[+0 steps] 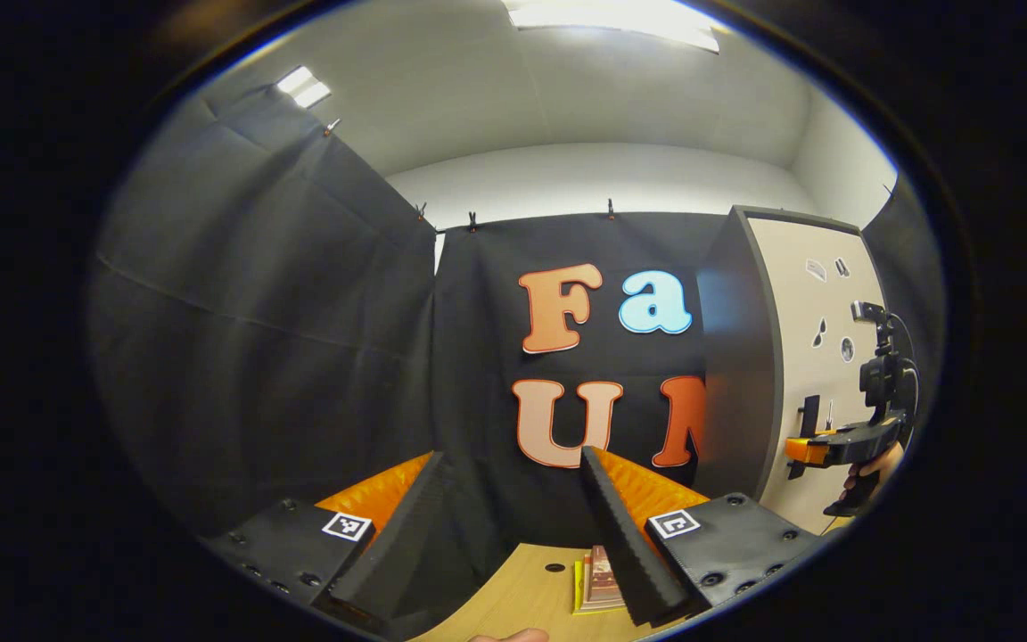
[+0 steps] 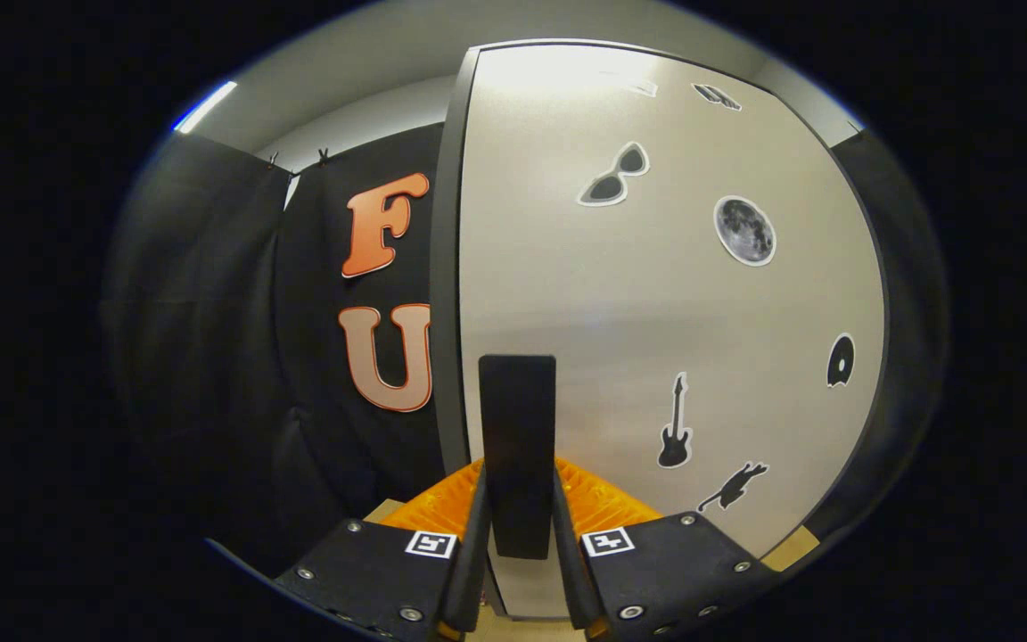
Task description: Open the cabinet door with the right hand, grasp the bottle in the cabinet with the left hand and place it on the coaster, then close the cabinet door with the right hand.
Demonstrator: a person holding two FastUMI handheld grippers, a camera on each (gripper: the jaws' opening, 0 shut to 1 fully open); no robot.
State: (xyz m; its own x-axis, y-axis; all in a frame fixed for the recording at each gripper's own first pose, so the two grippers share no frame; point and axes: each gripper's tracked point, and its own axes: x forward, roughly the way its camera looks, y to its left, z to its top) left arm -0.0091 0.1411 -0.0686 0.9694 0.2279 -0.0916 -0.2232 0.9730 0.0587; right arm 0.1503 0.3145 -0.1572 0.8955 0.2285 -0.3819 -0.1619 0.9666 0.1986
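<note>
The tall cabinet stands at the right, dark-sided, with a cream door that bears black stickers and lies flat and closed, hiding the inside. My right gripper is shut on the door's upright black handle, one finger pressed on each side. From the left gripper view, the right gripper sits level at that handle with a hand behind it. My left gripper hangs open and empty over the wooden table. A yellow-edged pinkish coaster lies below it, partly behind one finger.
Black cloth walls close the booth at the left and back. A small dark hole marks the tabletop near the coaster. A person's fingertip peeks in at the bottom edge.
</note>
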